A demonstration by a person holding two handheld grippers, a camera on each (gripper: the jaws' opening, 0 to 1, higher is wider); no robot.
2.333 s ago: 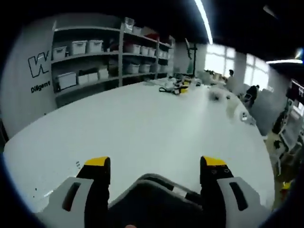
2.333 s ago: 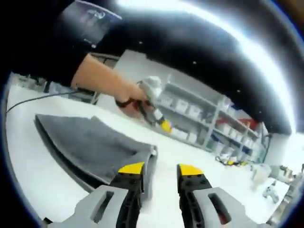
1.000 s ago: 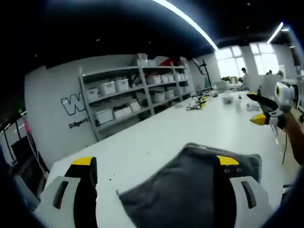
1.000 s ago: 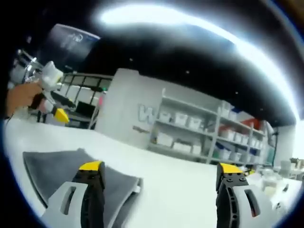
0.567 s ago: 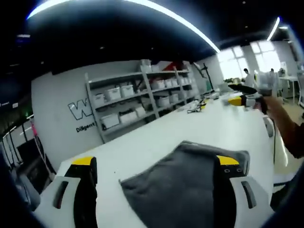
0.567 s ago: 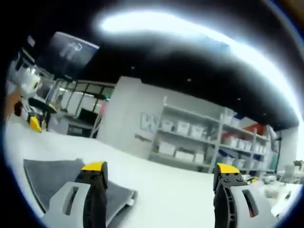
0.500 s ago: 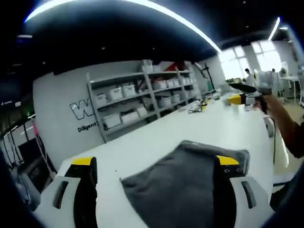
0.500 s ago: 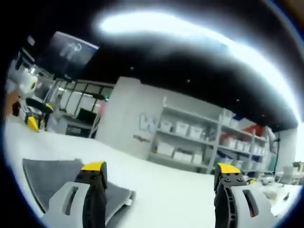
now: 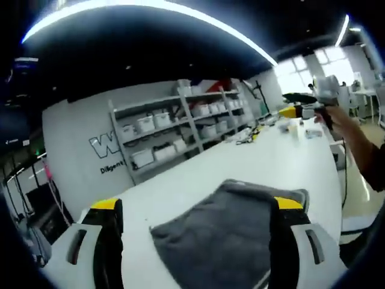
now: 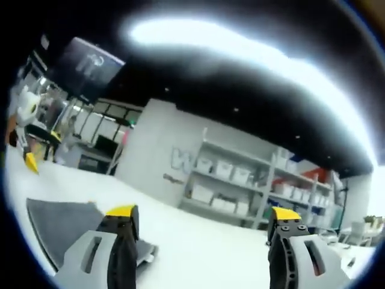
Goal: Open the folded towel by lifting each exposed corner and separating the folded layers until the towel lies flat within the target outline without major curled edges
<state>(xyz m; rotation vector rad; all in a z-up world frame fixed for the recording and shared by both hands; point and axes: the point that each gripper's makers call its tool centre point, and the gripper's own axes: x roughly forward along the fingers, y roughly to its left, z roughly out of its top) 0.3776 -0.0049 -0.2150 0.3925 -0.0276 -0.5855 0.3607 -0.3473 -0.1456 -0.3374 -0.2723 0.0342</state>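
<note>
A folded dark grey towel (image 9: 219, 232) lies on the white table (image 9: 240, 165), its near part between my left gripper's (image 9: 197, 205) wide-open jaws, which hold nothing. In the left gripper view a hand (image 9: 343, 123) holds the right gripper (image 9: 295, 111) in the air at the upper right, above the table's far side. In the right gripper view the towel (image 10: 54, 226) lies at the lower left, partly behind the left jaw. My right gripper (image 10: 203, 212) is open and empty above bare table. The left gripper (image 10: 29, 158) hangs at the far left.
Metal shelves (image 9: 180, 129) with white bins line the back wall, which carries dark lettering (image 9: 105, 144). Small items and cables (image 9: 249, 133) lie on the table's far end. The table's edge (image 9: 355, 220) runs along the right, past the towel.
The right gripper's jaws, close together at the towel's edge 2.3 s ago, now stand wide apart. Both grippers have lifted and both views tilt upward; over the last half second little differs.
</note>
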